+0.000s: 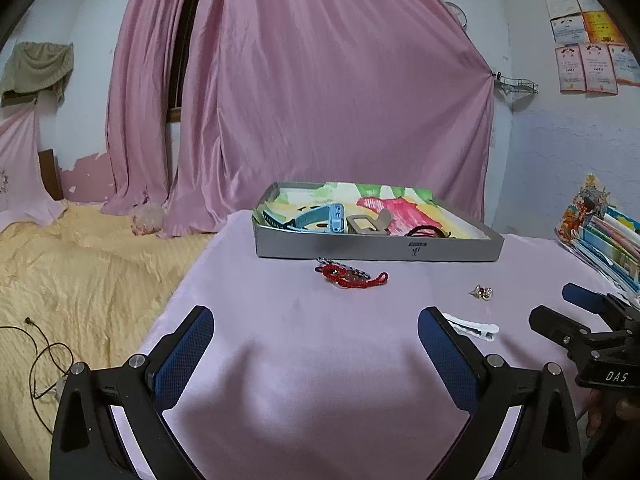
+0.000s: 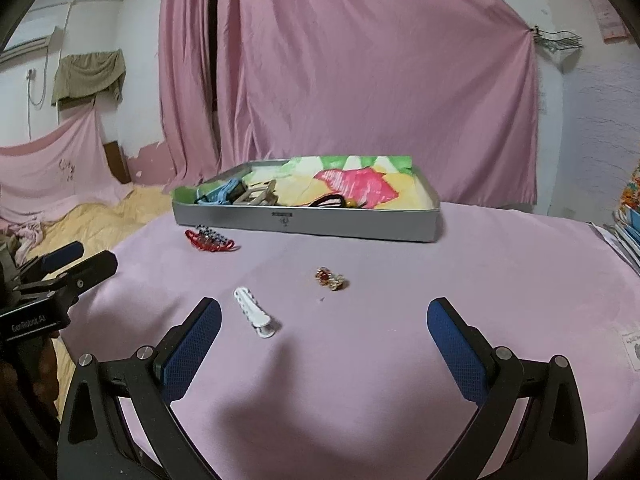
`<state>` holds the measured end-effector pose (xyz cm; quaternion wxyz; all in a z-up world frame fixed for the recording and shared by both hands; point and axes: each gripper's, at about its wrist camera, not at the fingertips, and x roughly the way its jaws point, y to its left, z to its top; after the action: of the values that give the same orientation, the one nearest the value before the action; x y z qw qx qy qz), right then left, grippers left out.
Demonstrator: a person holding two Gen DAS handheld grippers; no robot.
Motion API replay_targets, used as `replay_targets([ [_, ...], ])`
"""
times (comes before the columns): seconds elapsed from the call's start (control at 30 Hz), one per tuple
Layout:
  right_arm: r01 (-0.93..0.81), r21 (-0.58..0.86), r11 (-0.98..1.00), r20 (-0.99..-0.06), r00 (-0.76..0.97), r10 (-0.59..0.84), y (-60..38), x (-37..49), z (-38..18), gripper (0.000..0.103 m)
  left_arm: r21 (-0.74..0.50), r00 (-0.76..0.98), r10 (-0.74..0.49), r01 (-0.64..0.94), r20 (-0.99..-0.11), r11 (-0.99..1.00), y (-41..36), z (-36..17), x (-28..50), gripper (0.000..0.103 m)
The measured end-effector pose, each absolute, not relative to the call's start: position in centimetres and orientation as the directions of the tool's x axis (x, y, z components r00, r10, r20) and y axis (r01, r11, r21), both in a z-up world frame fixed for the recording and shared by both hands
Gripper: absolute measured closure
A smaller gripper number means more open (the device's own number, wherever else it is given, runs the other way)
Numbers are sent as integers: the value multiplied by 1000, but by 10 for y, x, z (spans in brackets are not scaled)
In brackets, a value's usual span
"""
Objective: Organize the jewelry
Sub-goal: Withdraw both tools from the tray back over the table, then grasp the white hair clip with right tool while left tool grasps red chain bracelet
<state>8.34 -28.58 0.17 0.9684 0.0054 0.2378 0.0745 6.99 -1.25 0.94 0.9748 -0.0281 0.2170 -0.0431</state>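
A grey tray lined with coloured paper stands at the back of the pink-covered table; in it lie a blue watch, a beige watch and a dark hair band. In front of the tray lie red and dark braided bracelets. Small gold earrings and a white hair clip lie nearer. My left gripper is open above bare cloth. My right gripper is open too, with the clip just inside its left finger.
A bed with a yellow cover and a black cable lies to the left of the table. A stack of books and papers rests at the table's right edge. Pink curtains hang behind. A small card lies at the right.
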Motion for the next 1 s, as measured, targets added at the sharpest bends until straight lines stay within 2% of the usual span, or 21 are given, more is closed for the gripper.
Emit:
replay_targets([
  [0.33, -174, 74, 982, -524, 831, 187, -274, 99, -2, 4, -69, 869, -111, 88, -482, 994, -8, 16, 92, 1],
  [0.4, -190, 74, 979, -536, 820, 199, -271, 103, -2, 12, -75, 859, -120, 95, -498, 993, -7, 18, 99, 1],
  [0.47, -207, 72, 976, -555, 804, 211, -267, 107, -3, 28, -85, 845, -133, 104, -518, 991, -5, 18, 107, 1],
  [0.6, -234, 79, 969, -602, 764, 233, -260, 116, -7, 40, -98, 822, -151, 116, -549, 988, -4, 18, 120, 1],
  [0.67, -250, 80, 965, -621, 744, 245, -256, 120, -8, 54, -103, 812, -157, 120, -562, 987, -4, 17, 125, 1],
  [0.8, -278, 70, 958, -666, 702, 252, -248, 129, -9, 66, -113, 789, -167, 124, -592, 986, -5, 15, 135, 1],
  [0.9, -291, 56, 955, -694, 676, 247, -244, 133, -9, 70, -117, 770, -168, 122, -615, 986, -6, 14, 144, 1],
  [1.0, -301, 59, 952, -715, 653, 250, -243, 136, -10, 80, -121, 755, -176, 129, -632, 984, -7, 14, 152, 4],
])
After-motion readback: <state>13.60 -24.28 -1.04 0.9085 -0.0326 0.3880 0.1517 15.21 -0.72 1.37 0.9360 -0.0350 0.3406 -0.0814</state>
